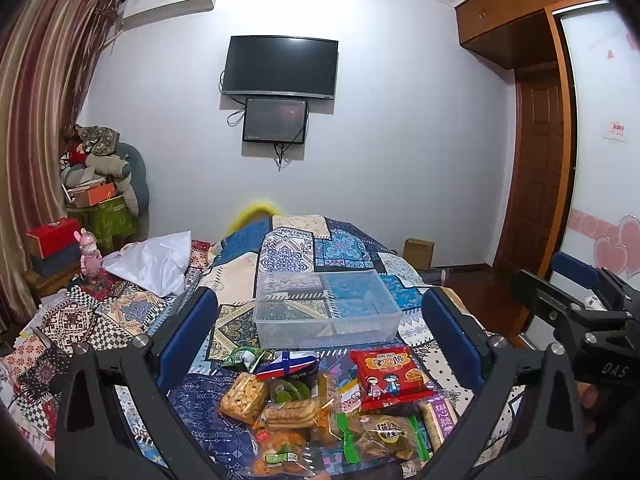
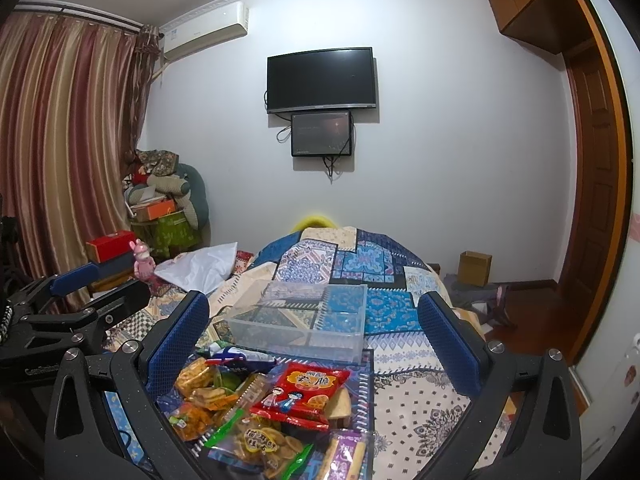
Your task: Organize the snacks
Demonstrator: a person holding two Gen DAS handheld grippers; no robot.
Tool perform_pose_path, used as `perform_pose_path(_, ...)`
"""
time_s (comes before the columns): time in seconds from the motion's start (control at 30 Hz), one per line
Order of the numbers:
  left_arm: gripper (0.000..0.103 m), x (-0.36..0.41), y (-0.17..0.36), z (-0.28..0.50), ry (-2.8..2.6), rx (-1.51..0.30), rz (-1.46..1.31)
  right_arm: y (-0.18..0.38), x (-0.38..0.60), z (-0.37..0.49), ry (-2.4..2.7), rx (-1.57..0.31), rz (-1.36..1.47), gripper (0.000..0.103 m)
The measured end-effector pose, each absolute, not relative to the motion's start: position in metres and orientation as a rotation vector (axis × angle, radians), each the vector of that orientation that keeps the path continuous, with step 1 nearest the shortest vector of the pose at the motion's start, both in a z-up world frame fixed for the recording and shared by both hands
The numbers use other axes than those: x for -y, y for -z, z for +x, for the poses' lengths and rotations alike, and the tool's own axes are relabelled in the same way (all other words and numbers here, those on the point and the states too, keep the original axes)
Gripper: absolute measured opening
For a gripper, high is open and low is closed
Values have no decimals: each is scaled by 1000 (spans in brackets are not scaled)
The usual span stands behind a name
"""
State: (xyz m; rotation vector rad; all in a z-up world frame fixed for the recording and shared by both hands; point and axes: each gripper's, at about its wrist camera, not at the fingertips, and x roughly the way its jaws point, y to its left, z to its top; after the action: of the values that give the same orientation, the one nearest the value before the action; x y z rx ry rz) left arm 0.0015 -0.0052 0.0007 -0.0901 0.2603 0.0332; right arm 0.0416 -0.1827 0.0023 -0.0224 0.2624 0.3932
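On the bed, over a blue patchwork quilt (image 1: 304, 248), a heap of snack packets (image 1: 320, 412) lies at six o'clock, with a clear plastic bin (image 1: 326, 308) just beyond it at twelve. Topmost in the heap is a red biscuit packet (image 1: 390, 372), with a green-ended cookie pack (image 1: 380, 436) below it and an orange cracker pack (image 1: 244, 396) toward nine o'clock. A blue, white and red wrapper (image 1: 288, 362) sits between heap and bin.

Both tools hang over the heap with nothing between their blue pads. The left tool (image 1: 320, 328) is spread wide, and so is the right tool (image 2: 316, 332); each shows at the edge of the other's view.

Around them: a white pillow (image 1: 156, 260) at ten o'clock, a pink rabbit figure (image 1: 90, 252) beside a red box (image 1: 52, 236), a piled corner under striped curtains (image 1: 40, 100), a wall television (image 1: 280, 68) with a smaller screen (image 1: 275, 121) beneath, and a cardboard box (image 1: 418, 253) on the floor by the wooden door (image 1: 540, 168).
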Motion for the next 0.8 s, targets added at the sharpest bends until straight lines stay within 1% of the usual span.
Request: perform_pose_path(0.8, 103, 4, 2, 0, -34, -270, -89, -1, 183, 43, -396, -267, -21, 103)
